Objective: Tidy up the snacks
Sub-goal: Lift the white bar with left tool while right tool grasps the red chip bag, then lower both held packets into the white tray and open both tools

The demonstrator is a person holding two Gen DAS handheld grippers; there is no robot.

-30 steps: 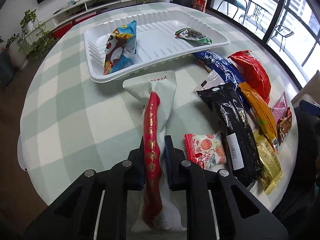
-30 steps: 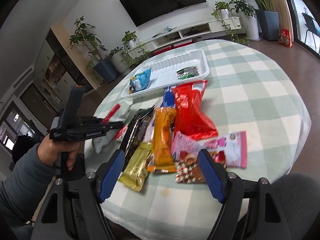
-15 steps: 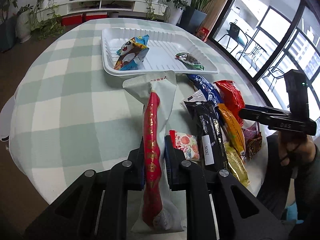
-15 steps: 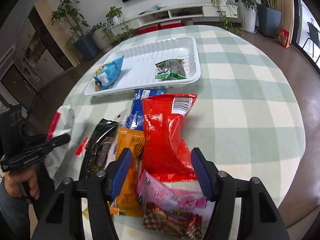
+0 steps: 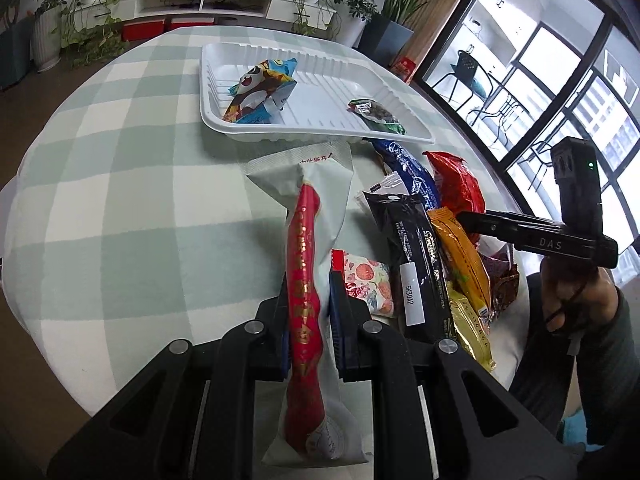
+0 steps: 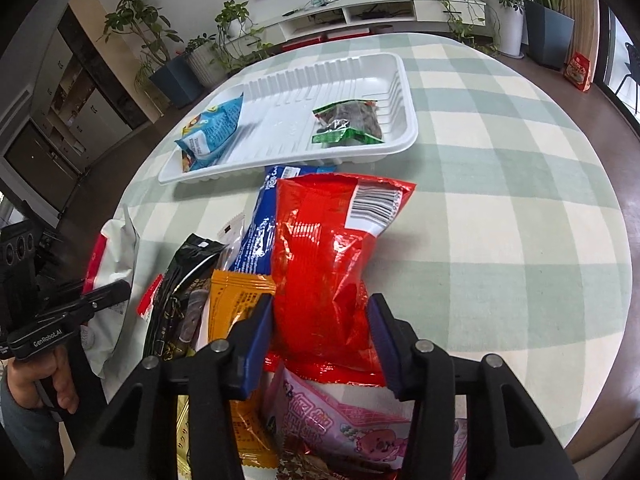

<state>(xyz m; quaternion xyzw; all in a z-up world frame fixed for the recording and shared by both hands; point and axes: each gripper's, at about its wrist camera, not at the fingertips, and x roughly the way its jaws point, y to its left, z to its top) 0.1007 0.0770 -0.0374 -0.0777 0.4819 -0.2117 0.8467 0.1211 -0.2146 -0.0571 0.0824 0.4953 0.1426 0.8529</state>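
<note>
Left gripper: the left gripper (image 5: 309,312) is clamped on a long white packet with a red stripe (image 5: 306,240), its pads pressed to both sides of the packet, which juts forward over the near side of the table.

Right gripper: the right gripper (image 6: 320,332) has its blue pads spread wide on either side of the near end of a red foil bag (image 6: 332,256); whether the pads touch the foil cannot be told.

Tray: a white ribbed tray (image 6: 404,92) sits at the far side of the round table, which wears a green-and-white check cloth (image 6: 500,208).

In the tray: a blue cartoon-print bag (image 5: 260,90) leans at its left end, and a small green-edged packet (image 6: 348,124) lies toward the right.

Pile: between tray and grippers, packets lie side by side and overlapping — a blue bag (image 6: 260,228), a black bar (image 5: 416,256), an orange packet (image 5: 460,252), a gold one (image 5: 470,328) and a pink one (image 6: 340,420).

Loose item: a small red-and-white sachet (image 5: 366,284) rests just beside the white packet.
</note>
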